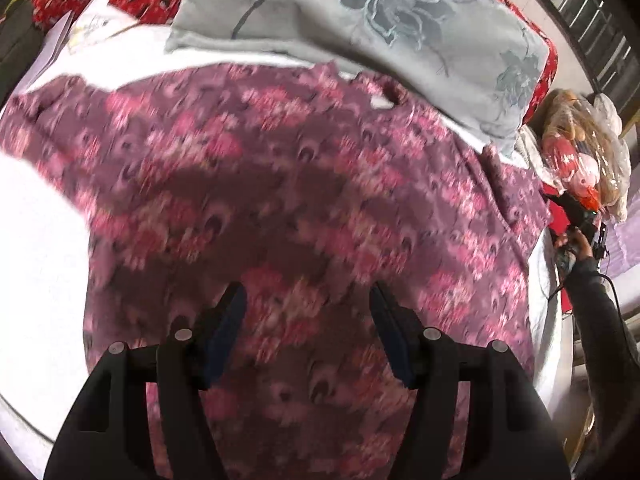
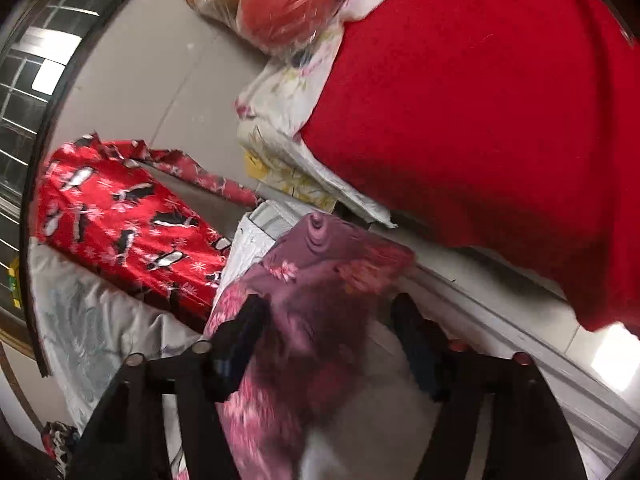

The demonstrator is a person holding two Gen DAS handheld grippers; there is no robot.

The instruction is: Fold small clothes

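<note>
Left wrist, left tongs (image 1: 308, 300) open above floral garment (image 1: 280, 184)

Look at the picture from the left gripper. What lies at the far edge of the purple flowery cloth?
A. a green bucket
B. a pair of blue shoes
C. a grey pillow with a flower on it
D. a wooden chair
C. A grey pillow with a big flower pattern lies along the far edge of the purple flowery cloth, which is spread out flat on the white sheet.
</note>
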